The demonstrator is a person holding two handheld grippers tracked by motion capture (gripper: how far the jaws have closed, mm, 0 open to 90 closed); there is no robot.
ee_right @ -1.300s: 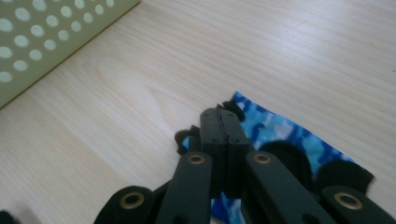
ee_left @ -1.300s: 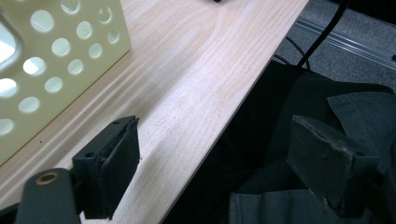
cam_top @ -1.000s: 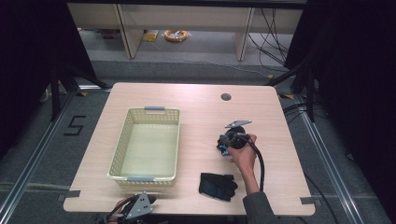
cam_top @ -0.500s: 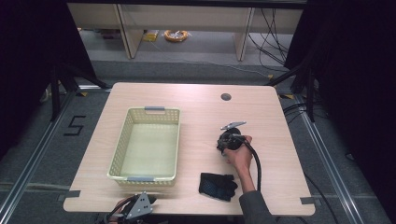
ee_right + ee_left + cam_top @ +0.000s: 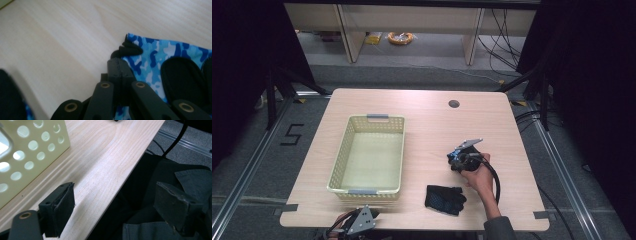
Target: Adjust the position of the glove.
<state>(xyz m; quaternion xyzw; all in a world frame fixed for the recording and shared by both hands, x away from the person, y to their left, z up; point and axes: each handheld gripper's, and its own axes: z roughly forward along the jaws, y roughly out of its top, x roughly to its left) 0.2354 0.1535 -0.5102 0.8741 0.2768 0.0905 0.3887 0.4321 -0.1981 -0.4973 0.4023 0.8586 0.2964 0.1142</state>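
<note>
My right gripper (image 5: 120,66) is shut, and a blue camouflage glove (image 5: 160,57) with black palm pads is pinched by its edge at the tips; a black tab (image 5: 131,48) sticks out just past them. In the high view that gripper (image 5: 456,161) hovers over the right half of the table, held by a hand (image 5: 479,180). A second dark glove (image 5: 444,199) lies flat near the front edge, just below and left of it. My left gripper (image 5: 357,222) rests at the table's front edge, and its jaws (image 5: 117,212) stand wide open with nothing between them.
A pale yellow perforated basket (image 5: 377,119) stands on the left half of the wooden table (image 5: 427,110), and its wall (image 5: 30,150) is close to the left gripper. A round cable hole (image 5: 454,104) sits at the back right. Dark clothing (image 5: 175,175) lies below the front edge.
The right gripper has come nearer the front edge and a little lower, closer to the dark glove on the table. The left gripper has stayed put.
</note>
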